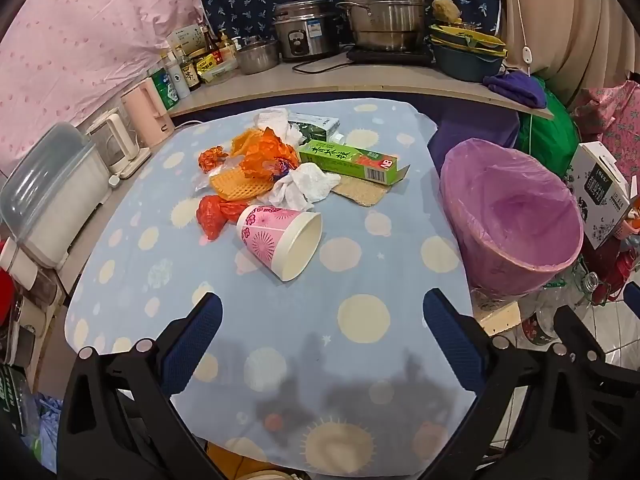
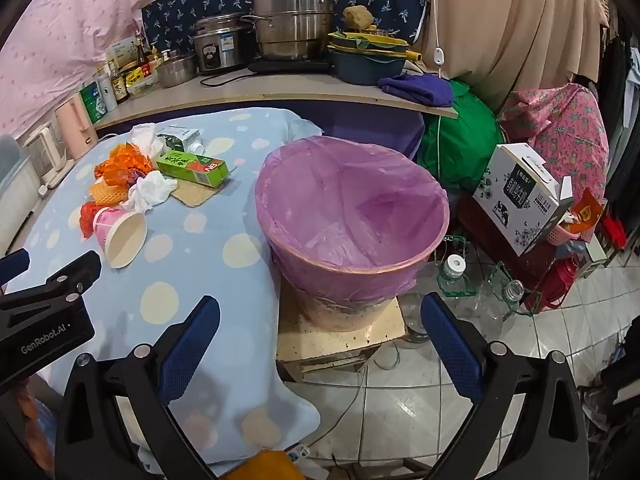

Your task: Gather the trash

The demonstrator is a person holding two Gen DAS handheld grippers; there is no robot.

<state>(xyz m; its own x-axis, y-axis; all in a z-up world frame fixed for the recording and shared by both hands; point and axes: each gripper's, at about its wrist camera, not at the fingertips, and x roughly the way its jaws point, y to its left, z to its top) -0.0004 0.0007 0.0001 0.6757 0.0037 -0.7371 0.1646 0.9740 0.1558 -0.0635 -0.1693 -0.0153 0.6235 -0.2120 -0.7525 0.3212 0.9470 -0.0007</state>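
A heap of trash lies on the blue spotted tablecloth (image 1: 360, 280): a pink paper cup (image 1: 280, 242) on its side, crumpled white tissue (image 1: 304, 186), orange foam netting (image 1: 236, 186), red plastic wrap (image 1: 216, 212), a green carton (image 1: 352, 160) and a cork mat (image 1: 360, 194). A bin lined with a purple bag (image 1: 512, 216) stands right of the table. My left gripper (image 1: 322, 340) is open over the near cloth, short of the cup. My right gripper (image 2: 320, 344) hangs open in front of the bin (image 2: 352, 216), nothing between its fingers. The cup (image 2: 122, 232) and carton (image 2: 192, 166) lie to its left.
A counter (image 1: 320, 80) behind the table carries steel pots, a rice cooker, bottles and stacked bowls. Kettles and a plastic box line the left edge. Empty bottles (image 2: 456, 276), a printed box (image 2: 520, 196) and bags crowd the tiled floor on the right.
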